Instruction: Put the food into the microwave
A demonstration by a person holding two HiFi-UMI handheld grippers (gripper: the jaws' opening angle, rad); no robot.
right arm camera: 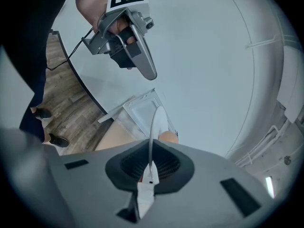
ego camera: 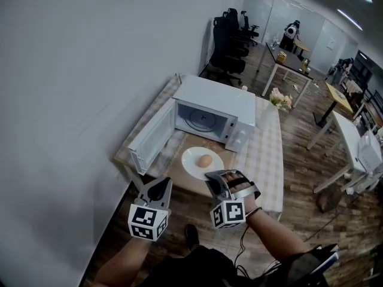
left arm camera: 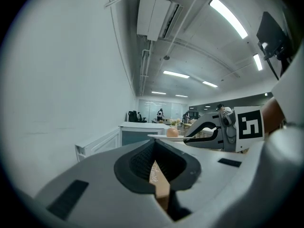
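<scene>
The right claw (ego camera: pixel 213 177) is closed on the near rim of the plate (ego camera: pixel 192 161), the rim being seen edge-on between its pads in the right gripper view. A rim hold is judged to have been chosen so that the plate stays level and the food (ego camera: pixel 204 159), a small rounded tan item, is kept at the plate's centre. The plate is found in front of the microwave (ego camera: pixel 212 97), over the tan board (ego camera: pixel 181 185) on the counter (ego camera: pixel 267 154). Whether it rests on the board or is carried clear of it cannot be told.

The door (ego camera: pixel 151 138) is swung fully out to the left and the cavity is exposed, so no obstruction to loading is noted. The food is not yet inside.

The left claw (ego camera: pixel 157 191) is closed and empty. It is held beside the plate, on the door side and apart from it, presumably in reserve for the door.
</scene>
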